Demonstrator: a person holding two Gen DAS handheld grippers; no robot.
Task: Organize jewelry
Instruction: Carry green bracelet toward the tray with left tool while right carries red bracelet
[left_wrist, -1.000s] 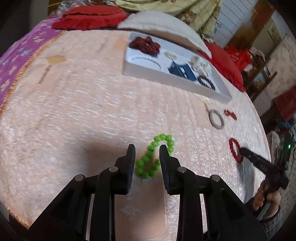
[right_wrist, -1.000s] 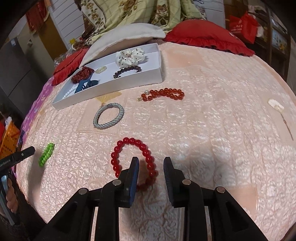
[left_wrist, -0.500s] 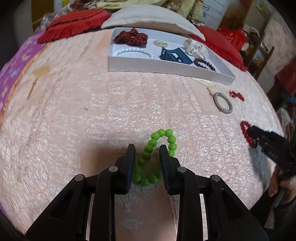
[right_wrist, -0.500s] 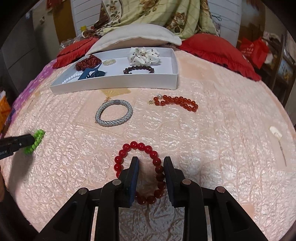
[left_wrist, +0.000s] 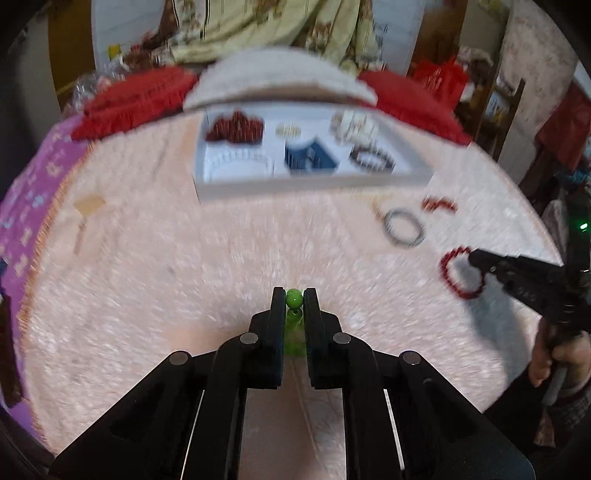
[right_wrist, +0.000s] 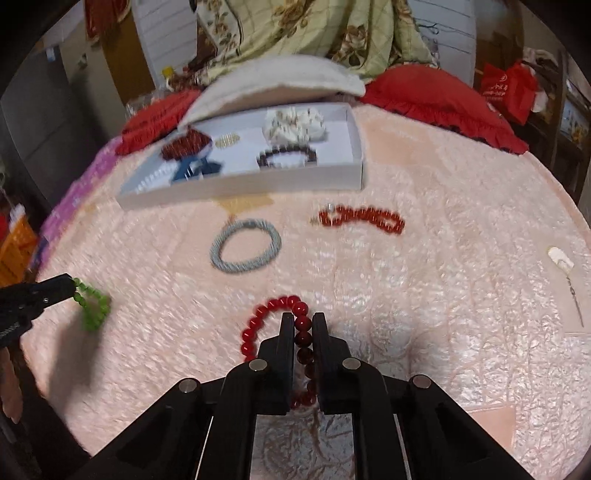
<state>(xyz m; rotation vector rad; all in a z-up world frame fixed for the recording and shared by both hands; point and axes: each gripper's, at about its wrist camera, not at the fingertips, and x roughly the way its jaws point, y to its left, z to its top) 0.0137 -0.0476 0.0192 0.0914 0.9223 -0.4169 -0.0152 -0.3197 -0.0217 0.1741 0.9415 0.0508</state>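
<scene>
In the left wrist view my left gripper (left_wrist: 294, 295) has its jaws closing tight on a green bead bracelet (left_wrist: 294, 300); one bead shows between the pads. In the right wrist view that green bracelet (right_wrist: 92, 306) dangles from the left gripper (right_wrist: 72, 282), just above the pink bedspread. My right gripper (right_wrist: 303, 318) has its jaws closing on one side of a dark red bead bracelet (right_wrist: 271, 306), whose loop lies on the bedspread. The left wrist view shows this red bracelet (left_wrist: 448, 269) at the right gripper's (left_wrist: 476, 258) tips.
A white tray (right_wrist: 240, 186) at the back holds several pieces of jewelry. In front of it lie a silver rope bracelet (right_wrist: 245, 247) and an orange-red bead bracelet (right_wrist: 362, 218). A hairpin (right_wrist: 561, 258) lies far right. Red pillows and a cream cushion border the back.
Both grippers went from open around their bracelets to pinched on the beads. The left gripper rose with the green bracelet, and its view tipped up toward the tray.
</scene>
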